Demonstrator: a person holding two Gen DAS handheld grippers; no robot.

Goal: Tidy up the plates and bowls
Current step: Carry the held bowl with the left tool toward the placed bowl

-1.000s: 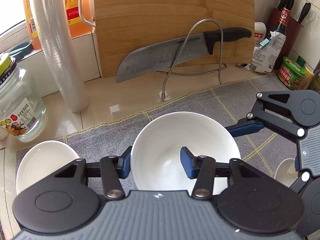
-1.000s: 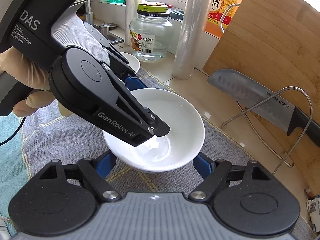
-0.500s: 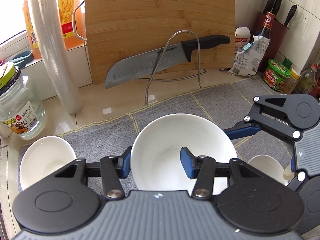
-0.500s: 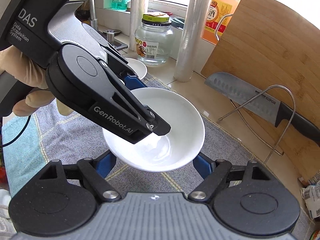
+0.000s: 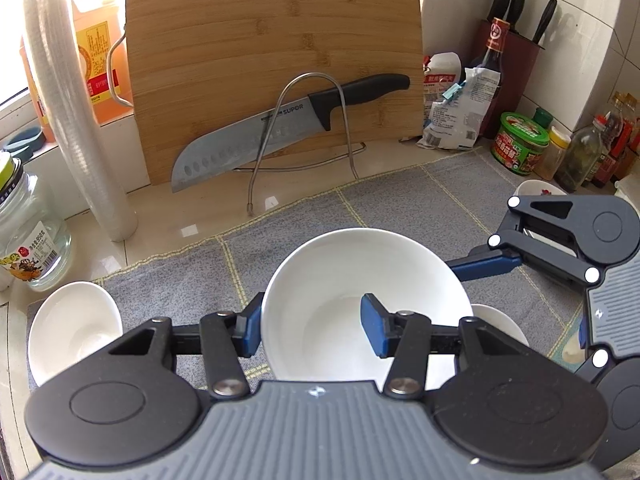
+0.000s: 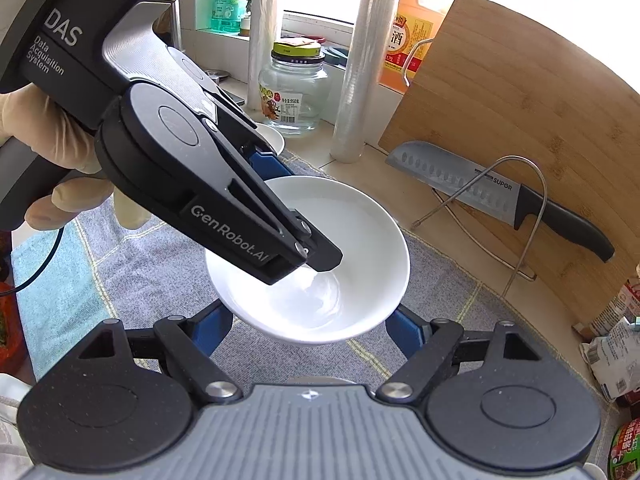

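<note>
A white bowl (image 5: 340, 280) hangs above the grey mat (image 5: 180, 280), held from two sides. My left gripper (image 5: 310, 320) is shut on its near-left wall, one blue pad outside the rim and the other inside. In the right wrist view the same bowl (image 6: 360, 240) sits between the blue fingers of my right gripper (image 6: 310, 328), which clasp its lower sides. A small white bowl (image 5: 72, 328) rests on the mat at the left. Another white bowl (image 5: 500, 324) shows under the held bowl's right edge.
A bamboo cutting board (image 5: 272, 60) and a knife (image 5: 280, 128) on a wire stand lean at the back. A glass jar (image 5: 28, 240), a film roll (image 5: 76, 120), bottles, a green tub (image 5: 520, 140) and a patterned dish (image 5: 536, 190) line the edges. A gloved hand (image 6: 48, 140) holds the left gripper.
Both grippers have carried the bowl up and to the right over the mat. The board and knife slid left in the view, and the bowl at the lower right came into sight.
</note>
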